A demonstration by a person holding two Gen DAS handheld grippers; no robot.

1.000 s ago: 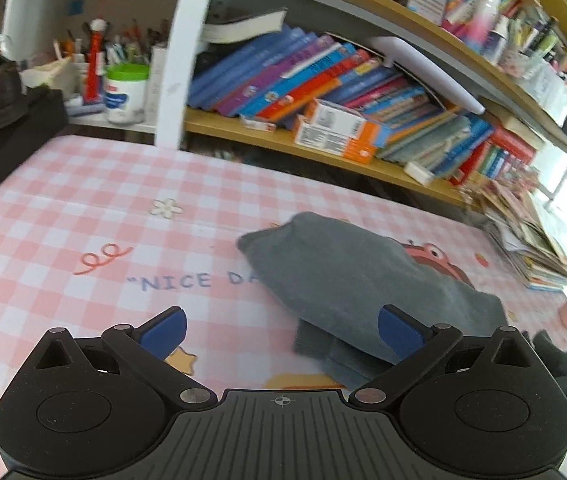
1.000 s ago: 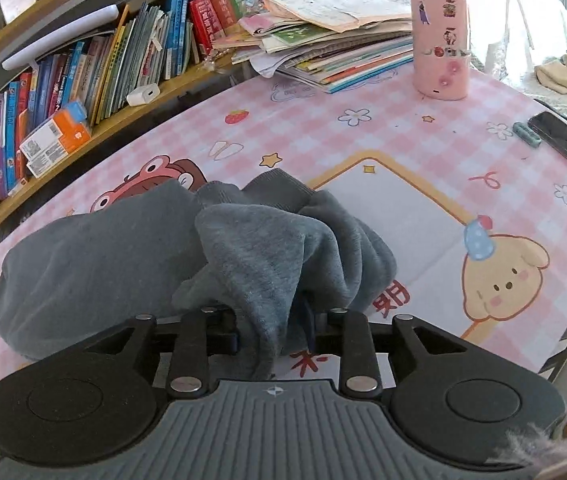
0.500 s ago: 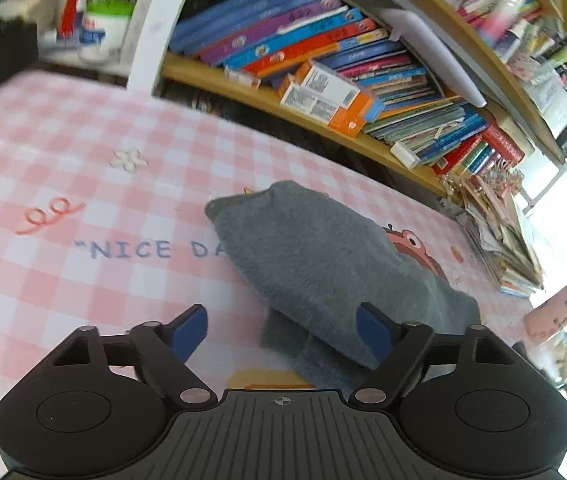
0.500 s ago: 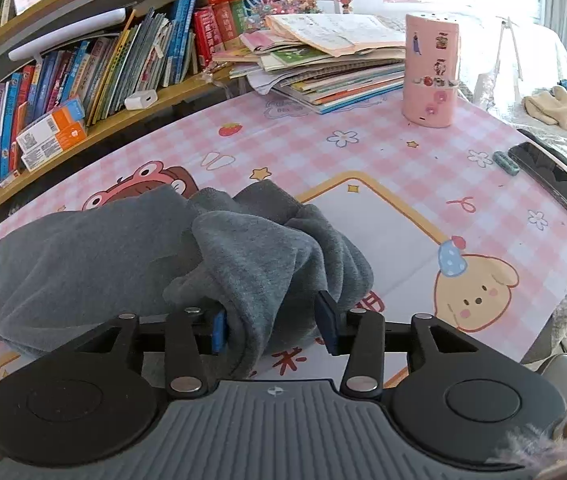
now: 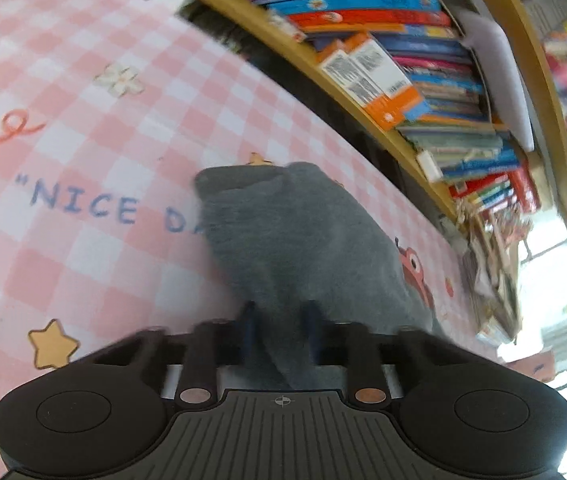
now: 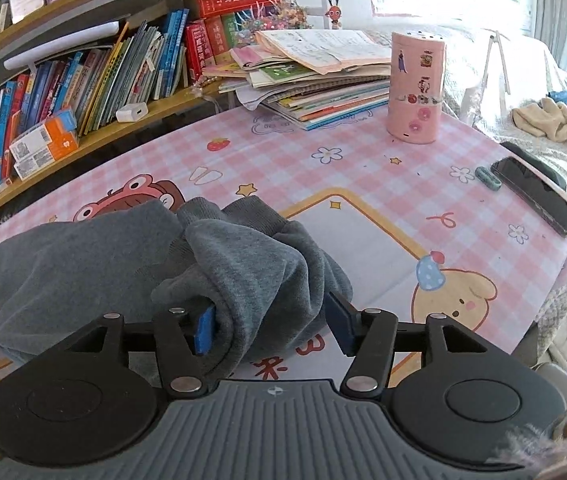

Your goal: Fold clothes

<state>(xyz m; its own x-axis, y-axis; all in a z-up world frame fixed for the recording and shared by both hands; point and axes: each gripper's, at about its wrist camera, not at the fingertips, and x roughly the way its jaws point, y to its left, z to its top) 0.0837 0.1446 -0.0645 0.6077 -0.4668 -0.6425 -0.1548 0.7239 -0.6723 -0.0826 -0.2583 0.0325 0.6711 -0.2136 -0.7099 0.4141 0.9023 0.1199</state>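
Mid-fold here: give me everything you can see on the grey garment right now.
The grey garment looks like soft fleece knit, lying bunched on the pink checked tablecloth. One end lies flat in a smooth lobe; the other is rumpled into thick folds with ribbed edges. The left tongs are shut on a pinch of its near edge. The right tongs straddle the rumpled end, jaws opening, cloth between them.
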